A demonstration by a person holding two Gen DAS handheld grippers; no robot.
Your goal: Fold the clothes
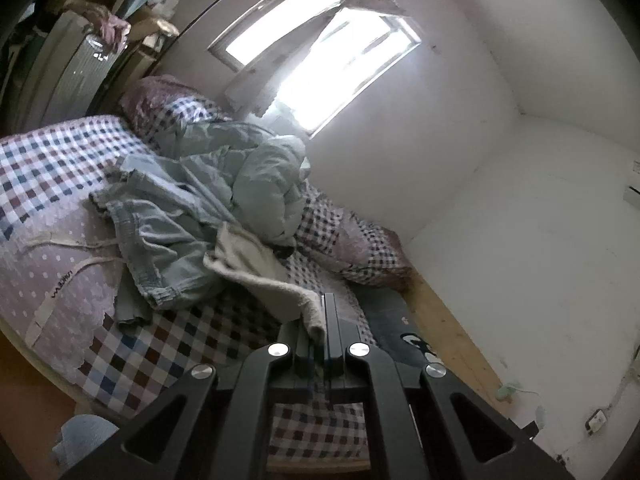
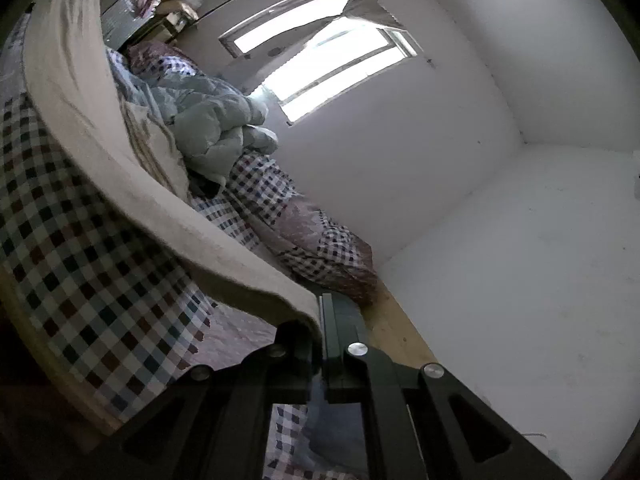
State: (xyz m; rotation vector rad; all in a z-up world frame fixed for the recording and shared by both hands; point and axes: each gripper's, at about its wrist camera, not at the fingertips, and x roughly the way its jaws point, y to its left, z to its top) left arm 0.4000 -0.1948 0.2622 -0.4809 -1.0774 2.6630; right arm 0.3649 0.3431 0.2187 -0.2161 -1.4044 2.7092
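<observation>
A cream fleecy garment [image 1: 256,264] trails off a pile of clothes on the bed, and my left gripper [image 1: 323,312] is shut on its near corner. In the right wrist view the same cream garment [image 2: 120,168] stretches as a long taut band from the upper left down to my right gripper [image 2: 320,312], which is shut on its edge. Light blue denim shorts [image 1: 160,248] with pale drawstrings lie crumpled on the bed left of the cream cloth. Both grippers are lifted above the mattress.
The bed has a checked and dotted sheet [image 1: 72,168]. A pale green quilt [image 1: 260,184] is heaped by the wall under the window [image 1: 320,60]. A checked pillow [image 1: 360,244] lies at the bed's far corner. A wooden strip [image 1: 448,320] runs along the white wall. Cluttered shelves [image 1: 100,32] stand at the upper left.
</observation>
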